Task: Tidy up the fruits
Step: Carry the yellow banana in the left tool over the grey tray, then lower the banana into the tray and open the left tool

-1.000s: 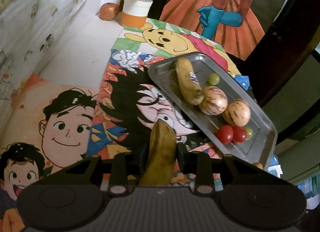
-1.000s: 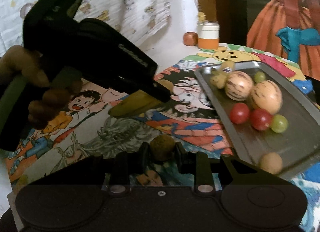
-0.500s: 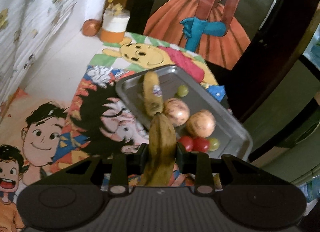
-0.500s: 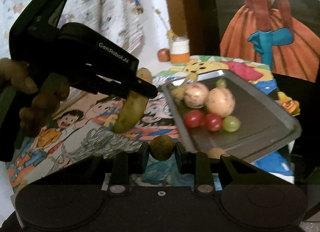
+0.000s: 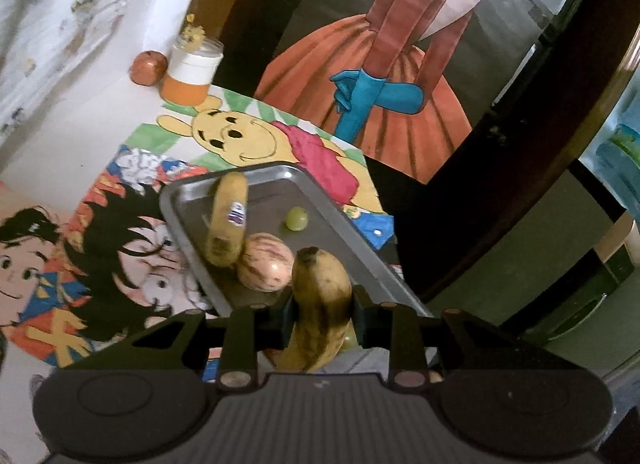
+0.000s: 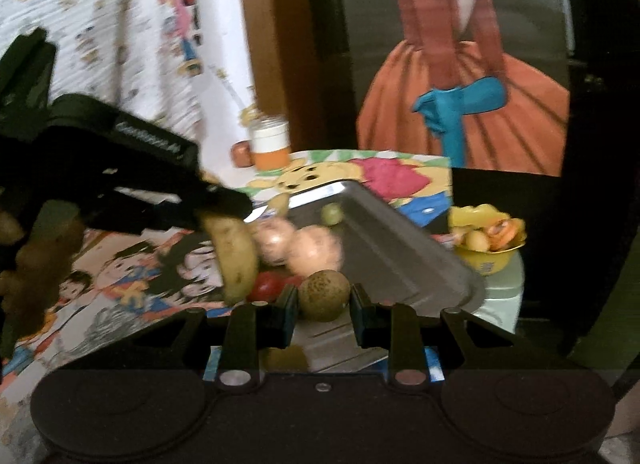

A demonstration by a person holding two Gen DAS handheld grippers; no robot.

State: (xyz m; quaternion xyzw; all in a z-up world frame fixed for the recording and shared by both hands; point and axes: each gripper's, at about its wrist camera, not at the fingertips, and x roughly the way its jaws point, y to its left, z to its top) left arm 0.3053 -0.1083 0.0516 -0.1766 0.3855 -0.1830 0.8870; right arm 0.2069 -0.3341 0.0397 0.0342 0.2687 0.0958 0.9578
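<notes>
A table covered in bright cartoon-print cloth (image 5: pixel 120 223) fills the lower left of both wrist views; its far right edge drops off beside a dark doorway and a painted figure in an orange dress. On the cloth lies a grey metal tray (image 5: pixel 348 232), set at a slant, its near corner reaching towards the table edge, with bare metal open along its right half. The left gripper (image 5: pixel 322 304) pinches a spotted yellow banana (image 5: pixel 320 296) between its fingers, held above the near end of the tray. The right gripper (image 6: pixel 324 300) is clamped on a round brownish fruit (image 6: pixel 324 294) just before the tray's near rim. In the tray lie a second banana (image 5: pixel 228 223) bearing a small blue and white sticker, too blurred to read, a striped pale round fruit (image 5: pixel 264 266), and a green grape (image 5: pixel 296 218) alone. White lettering on the left gripper's body is blurred. A yellow bowl (image 6: pixel 490 252) sits beyond the tray's right edge.
</notes>
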